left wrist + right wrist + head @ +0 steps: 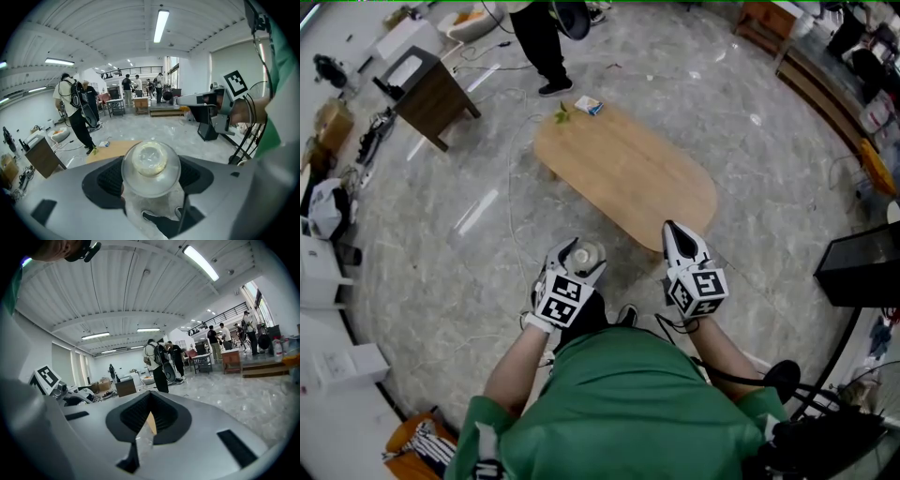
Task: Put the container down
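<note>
A clear round container (586, 255) with a pale lid sits between the jaws of my left gripper (578, 263), held in the air short of the near end of the oval wooden table (623, 173). In the left gripper view the container (151, 168) fills the gap between the dark pads, and the left gripper (151, 180) is shut on it. My right gripper (671, 231) hovers over the table's near right edge. In the right gripper view the right gripper (149, 393) has its jaws meeting at the tips, with nothing held.
A small box (589, 105) and a green item (562, 114) lie at the table's far end. A person (539, 42) stands beyond it. A dark cabinet (431, 94) stands far left, a black box (862, 267) at the right. Cables run over the marble floor.
</note>
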Action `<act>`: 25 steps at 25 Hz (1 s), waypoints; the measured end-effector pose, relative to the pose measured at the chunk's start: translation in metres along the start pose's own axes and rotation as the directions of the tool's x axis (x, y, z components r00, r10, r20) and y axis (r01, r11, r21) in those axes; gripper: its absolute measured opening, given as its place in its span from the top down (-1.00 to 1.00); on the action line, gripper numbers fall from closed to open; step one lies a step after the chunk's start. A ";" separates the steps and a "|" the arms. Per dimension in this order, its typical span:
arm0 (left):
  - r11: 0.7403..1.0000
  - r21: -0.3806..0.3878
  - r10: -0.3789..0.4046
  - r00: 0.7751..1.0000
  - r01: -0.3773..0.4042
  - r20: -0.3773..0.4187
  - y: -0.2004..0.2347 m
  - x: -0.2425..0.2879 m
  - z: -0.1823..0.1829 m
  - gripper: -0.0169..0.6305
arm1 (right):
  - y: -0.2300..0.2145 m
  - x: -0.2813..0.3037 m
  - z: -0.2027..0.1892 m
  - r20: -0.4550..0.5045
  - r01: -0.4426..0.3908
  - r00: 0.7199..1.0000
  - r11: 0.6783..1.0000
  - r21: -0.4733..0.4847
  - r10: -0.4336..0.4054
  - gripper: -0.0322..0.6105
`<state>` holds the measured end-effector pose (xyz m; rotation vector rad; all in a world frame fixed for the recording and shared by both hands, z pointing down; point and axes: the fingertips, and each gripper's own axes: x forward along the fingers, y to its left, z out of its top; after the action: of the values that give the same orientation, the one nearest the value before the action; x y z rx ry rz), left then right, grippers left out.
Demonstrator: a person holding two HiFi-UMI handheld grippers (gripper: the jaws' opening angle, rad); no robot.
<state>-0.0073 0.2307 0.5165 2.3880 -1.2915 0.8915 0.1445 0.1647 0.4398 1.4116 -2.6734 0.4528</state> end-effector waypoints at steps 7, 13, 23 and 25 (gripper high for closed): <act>1.000 0.014 -0.008 1.000 0.009 -0.018 0.063 0.028 0.005 -0.11 | -0.001 0.065 0.009 -0.017 0.020 1.000 1.000 -0.015 -0.020 0.83; 0.999 0.029 -0.021 1.000 0.021 -0.021 0.134 0.054 0.016 -0.11 | 0.004 0.137 0.025 -0.032 0.039 0.999 0.999 -0.030 -0.040 0.83; 0.987 0.117 -0.106 0.992 0.113 -0.064 0.209 0.104 0.013 -0.11 | 0.004 0.214 0.035 -0.058 0.136 0.989 0.990 -0.040 -0.138 0.83; 0.982 0.130 -0.130 0.989 0.138 -0.070 0.218 0.112 0.011 -0.11 | 0.004 0.222 0.037 -0.054 0.162 0.985 0.986 -0.036 -0.164 0.83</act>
<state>-0.1377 0.0301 0.5700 2.4945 -1.0646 1.0323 0.0172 -0.0205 0.4503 1.5680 -2.4848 0.4267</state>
